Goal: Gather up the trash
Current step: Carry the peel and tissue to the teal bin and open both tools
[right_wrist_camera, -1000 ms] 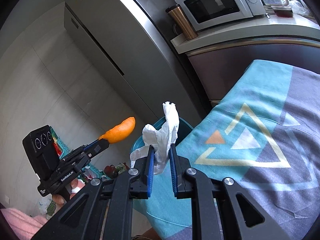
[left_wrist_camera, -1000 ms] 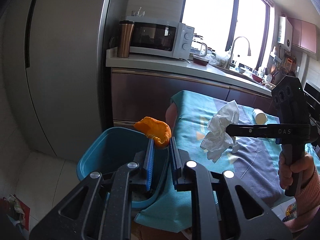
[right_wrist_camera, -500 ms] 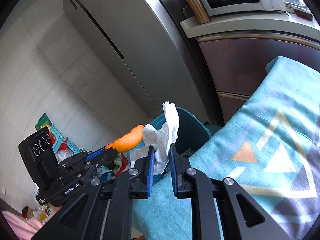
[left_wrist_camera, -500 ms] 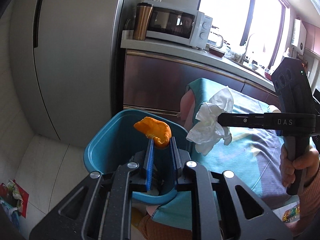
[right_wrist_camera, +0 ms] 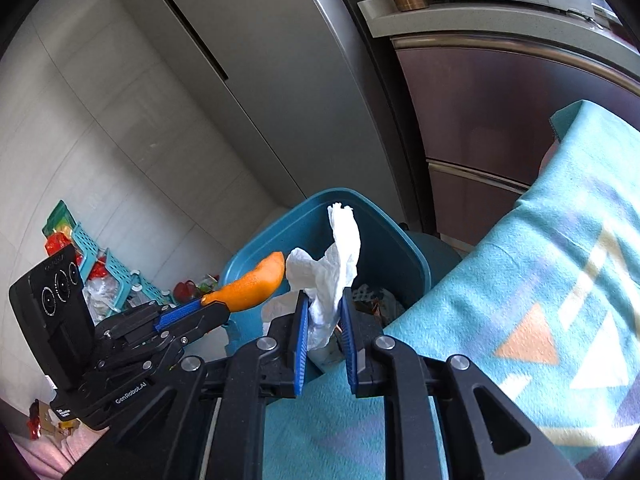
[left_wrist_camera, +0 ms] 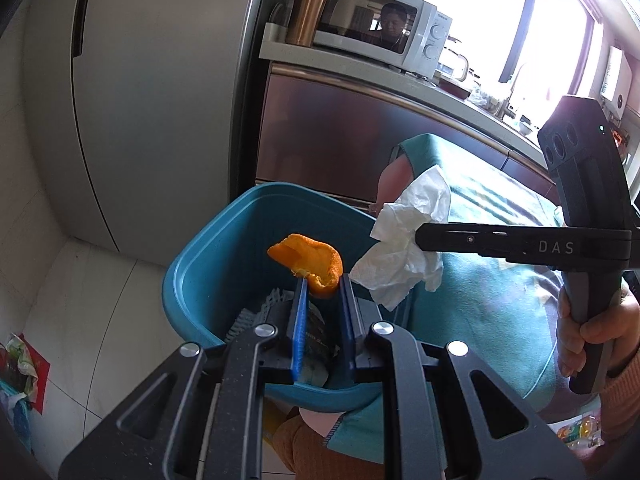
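Both of our grippers have dropped toward the teal bin (left_wrist_camera: 208,264) since a second ago, and it now fills far more of each view, where before it sat lower and smaller beneath the microwave (left_wrist_camera: 380,32); the orange peel (left_wrist_camera: 310,260) we carry in the left gripper (left_wrist_camera: 323,284) hangs over the bin's open mouth, pinched at its lower edge between the two blue pads (left_wrist_camera: 301,312); the crumpled white tissue (right_wrist_camera: 328,276) sits squeezed between the pads of the right gripper (right_wrist_camera: 324,300), its loose end standing up above the fingertips, and it hangs at the bin's near rim, beside the peel; from the right wrist view the peel (right_wrist_camera: 254,288) pokes out of the left gripper (right_wrist_camera: 208,308) just to the left of the tissue, the two nearly touching; from the left wrist view the tissue (left_wrist_camera: 404,252) hangs at the tip of the right gripper (left_wrist_camera: 418,236), which a hand (left_wrist_camera: 588,332) grips by its handle; some scraps already lie in the bottom of the bin, too dim for us to name; the bin stands on the floor against the edge of the teal patterned cloth (right_wrist_camera: 520,300) that covers the table; behind it rise the steel fridge (left_wrist_camera: 160,92) and the brown cabinet front (left_wrist_camera: 360,136), with a copper tumbler (left_wrist_camera: 310,8) beside the microwave on the counter; a turquoise basket (right_wrist_camera: 100,264) and bright clutter lie on the floor by the wall.
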{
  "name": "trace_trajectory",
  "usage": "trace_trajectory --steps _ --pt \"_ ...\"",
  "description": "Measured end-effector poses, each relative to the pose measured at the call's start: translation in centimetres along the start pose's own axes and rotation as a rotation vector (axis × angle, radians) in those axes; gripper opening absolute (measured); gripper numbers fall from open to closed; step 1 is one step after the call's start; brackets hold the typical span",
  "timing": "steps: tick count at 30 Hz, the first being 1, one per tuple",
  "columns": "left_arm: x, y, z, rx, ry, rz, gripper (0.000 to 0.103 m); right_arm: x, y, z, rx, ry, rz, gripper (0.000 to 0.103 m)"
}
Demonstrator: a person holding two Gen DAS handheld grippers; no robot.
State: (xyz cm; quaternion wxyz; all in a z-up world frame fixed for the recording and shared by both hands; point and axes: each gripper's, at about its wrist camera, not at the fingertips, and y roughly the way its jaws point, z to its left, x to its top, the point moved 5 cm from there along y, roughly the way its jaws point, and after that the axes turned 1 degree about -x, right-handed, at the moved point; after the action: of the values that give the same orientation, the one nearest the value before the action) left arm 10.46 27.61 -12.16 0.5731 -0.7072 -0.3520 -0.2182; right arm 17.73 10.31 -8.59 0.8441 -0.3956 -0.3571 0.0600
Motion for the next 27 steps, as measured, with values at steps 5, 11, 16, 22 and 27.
trace_trajectory --steps 5,11,16,22,27 --pt "-0.3 1.4 0.2 0.005 -0.006 0.021 0.016 0.1 1.4 0.1 -0.028 -0.013 0.024 0.016" --pt "-0.3 2.7 0.5 0.009 -0.017 0.039 0.016 0.3 2.6 0.5 -0.055 -0.028 0.047 0.02" --pt "-0.3 3.4 0.7 0.006 -0.033 0.042 0.016 0.5 3.0 0.8 -0.07 -0.038 0.049 0.022" --pt "0.2 3.9 0.5 -0.009 -0.062 0.032 0.015 0.4 2.8 1.0 -0.084 -0.045 0.038 0.033" --pt "0.3 3.6 0.0 -0.013 -0.049 0.026 0.015 0.2 2.3 0.4 -0.079 -0.037 0.03 0.033"
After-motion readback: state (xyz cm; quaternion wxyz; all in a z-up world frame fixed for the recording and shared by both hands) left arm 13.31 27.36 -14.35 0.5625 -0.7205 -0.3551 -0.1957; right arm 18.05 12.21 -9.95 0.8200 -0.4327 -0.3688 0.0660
